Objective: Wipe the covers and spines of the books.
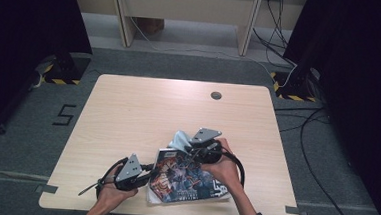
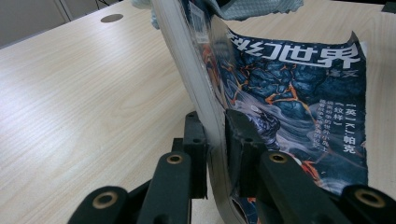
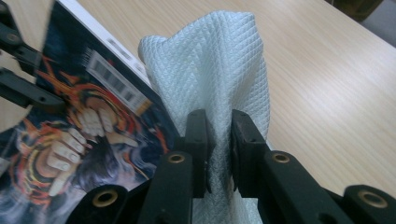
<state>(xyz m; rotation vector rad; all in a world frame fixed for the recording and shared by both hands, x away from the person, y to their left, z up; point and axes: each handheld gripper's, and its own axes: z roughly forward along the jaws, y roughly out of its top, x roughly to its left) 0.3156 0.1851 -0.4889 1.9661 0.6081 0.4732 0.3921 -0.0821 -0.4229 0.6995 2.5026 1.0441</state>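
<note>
A light wooden table carries a magazine near its front edge, with a white cloth beside it.

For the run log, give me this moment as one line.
left tool: shut on magazine edge | right tool: shut on white cloth | table

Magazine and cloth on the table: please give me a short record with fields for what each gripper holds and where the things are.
left gripper: shut on the magazine, clamping its edge and lifting that side off the table
right gripper: shut on the cloth
magazine: near the front edge of the table, colourful cover facing up, partly bent where it is held
cloth: white, quilted pattern, bunched up at the far edge of the magazine
table: light wood, with a round hole near the far edge
</note>
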